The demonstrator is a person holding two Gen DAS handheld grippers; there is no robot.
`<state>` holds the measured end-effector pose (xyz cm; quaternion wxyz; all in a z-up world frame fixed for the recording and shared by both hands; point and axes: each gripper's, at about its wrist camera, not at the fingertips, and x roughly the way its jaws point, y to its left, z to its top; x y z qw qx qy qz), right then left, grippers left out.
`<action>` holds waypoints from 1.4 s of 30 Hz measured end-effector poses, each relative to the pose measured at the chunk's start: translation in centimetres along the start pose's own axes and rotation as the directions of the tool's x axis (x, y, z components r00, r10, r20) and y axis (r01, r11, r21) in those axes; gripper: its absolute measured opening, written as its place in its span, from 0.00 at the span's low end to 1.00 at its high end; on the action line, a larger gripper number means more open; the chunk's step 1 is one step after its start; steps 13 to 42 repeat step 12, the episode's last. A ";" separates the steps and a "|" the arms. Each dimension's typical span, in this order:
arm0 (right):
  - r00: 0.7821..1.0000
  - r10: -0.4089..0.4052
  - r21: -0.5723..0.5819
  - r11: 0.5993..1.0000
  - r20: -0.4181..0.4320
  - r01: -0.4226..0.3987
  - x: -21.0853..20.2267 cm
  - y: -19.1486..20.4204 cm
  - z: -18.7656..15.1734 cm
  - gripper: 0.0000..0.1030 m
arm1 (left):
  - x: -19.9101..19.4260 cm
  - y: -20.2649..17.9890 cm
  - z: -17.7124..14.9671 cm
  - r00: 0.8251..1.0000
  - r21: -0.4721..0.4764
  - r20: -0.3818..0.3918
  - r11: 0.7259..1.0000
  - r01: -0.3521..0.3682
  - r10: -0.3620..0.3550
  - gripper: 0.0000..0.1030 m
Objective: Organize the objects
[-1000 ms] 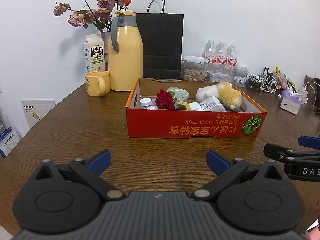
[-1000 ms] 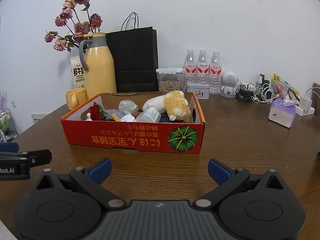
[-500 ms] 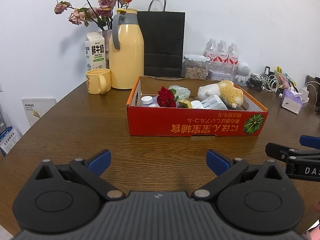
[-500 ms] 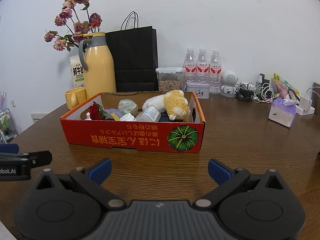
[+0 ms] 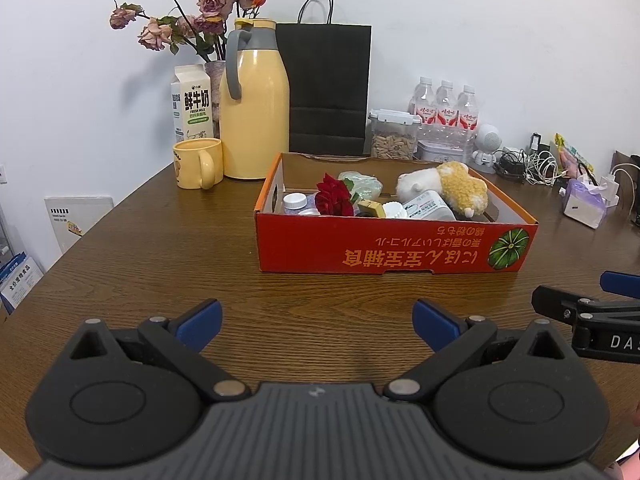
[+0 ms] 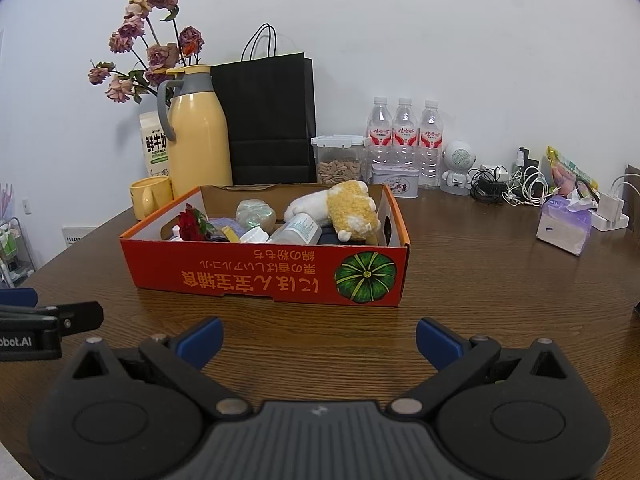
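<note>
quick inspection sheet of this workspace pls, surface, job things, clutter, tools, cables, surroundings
surface: brown wooden table, bare in front of the box.
job's things: red cardboard box holding a plush toy, a red rose, a white bottle lying down and other small items.
clutter: yellow jug, yellow mug, milk carton, black paper bag, three water bottles, tissue pack.
tools: left tool and right tool both open, empty, short of the box.
cables: tangle of cables at the far right by the wall.
surroundings: white wall, dried flowers.
</note>
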<state>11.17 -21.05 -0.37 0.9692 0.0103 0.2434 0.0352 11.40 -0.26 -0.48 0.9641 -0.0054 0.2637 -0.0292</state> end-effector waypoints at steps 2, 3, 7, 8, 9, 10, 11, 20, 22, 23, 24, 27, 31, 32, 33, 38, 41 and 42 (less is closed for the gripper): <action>1.000 0.000 0.000 1.000 0.000 0.000 0.0 0.0 0.0 1.00 | 0.0 0.0 0.0 1.000 0.000 0.000 1.000 0.000 0.000 1.00; 1.000 0.000 0.000 1.000 0.000 0.000 0.0 0.0 0.0 1.00 | 0.0 0.0 0.0 1.000 0.000 0.000 1.000 0.000 0.000 1.00; 1.000 0.000 0.000 1.000 0.000 0.000 0.0 0.0 0.0 1.00 | -0.1 0.1 0.1 1.000 0.002 0.003 1.000 0.009 -0.009 1.00; 1.000 0.000 0.001 1.000 0.000 0.000 0.0 0.0 0.0 1.00 | -0.1 0.1 0.1 1.000 0.001 0.002 1.000 0.016 -0.016 1.00; 1.000 0.000 0.000 1.000 0.000 0.000 0.0 0.1 0.0 1.00 | -0.1 0.1 0.2 1.000 0.000 -0.002 1.000 0.019 -0.019 1.00; 1.000 0.000 0.000 1.000 -0.001 0.000 0.0 0.1 0.0 1.00 | 0.0 0.1 0.2 1.000 0.001 -0.003 1.000 0.017 -0.017 1.00; 1.000 0.000 0.000 1.000 -0.001 0.000 -0.1 0.1 0.0 1.00 | -0.1 0.0 0.1 1.000 0.003 -0.002 1.000 0.016 -0.016 1.00; 1.000 0.000 0.000 1.000 0.000 0.000 -0.1 0.1 0.0 1.00 | -0.1 0.1 0.1 1.000 0.005 -0.001 1.000 0.016 -0.016 1.00; 1.000 0.000 0.000 1.000 0.000 0.000 -0.1 0.1 0.0 1.00 | -0.1 0.1 0.1 1.000 0.005 -0.001 1.000 0.016 -0.016 1.00; 1.000 0.000 0.000 1.000 0.000 0.000 -0.1 0.1 0.0 1.00 | -0.1 0.1 0.1 1.000 0.005 -0.001 1.000 0.016 -0.016 1.00; 1.000 0.000 0.000 1.000 0.000 0.000 -0.1 0.1 0.0 1.00 | -0.1 0.1 0.1 1.000 0.005 -0.001 1.000 0.016 -0.016 1.00; 1.000 0.000 0.000 1.000 0.000 0.000 -0.1 0.1 0.0 1.00 | -0.1 0.1 0.1 1.000 0.005 -0.001 1.000 0.016 -0.016 1.00; 1.000 0.000 0.000 1.000 0.000 0.000 -0.1 0.1 0.0 1.00 | -0.1 0.1 0.1 1.000 0.005 -0.001 1.000 0.016 -0.016 1.00; 1.000 0.000 0.000 1.000 0.000 0.000 -0.1 0.1 0.0 1.00 | -0.1 0.1 0.1 1.000 0.005 -0.001 1.000 0.016 -0.016 1.00; 1.000 0.000 0.000 1.000 0.000 0.000 -0.1 0.1 0.0 1.00 | -0.1 0.1 0.1 1.000 0.005 -0.001 1.000 0.016 -0.016 1.00; 1.000 0.000 0.000 1.000 0.000 0.000 -0.1 0.1 0.0 1.00 | -0.1 0.1 0.1 1.000 0.005 -0.001 1.000 0.016 -0.016 1.00; 1.000 0.000 0.000 1.000 0.000 0.000 -0.1 0.1 0.0 1.00 | -0.1 0.1 0.1 1.000 0.005 -0.001 1.000 0.016 -0.016 1.00; 1.000 0.000 0.000 1.000 0.000 0.000 -0.1 0.1 0.0 1.00 | -0.1 0.1 0.1 1.000 0.005 -0.001 1.000 0.016 -0.016 1.00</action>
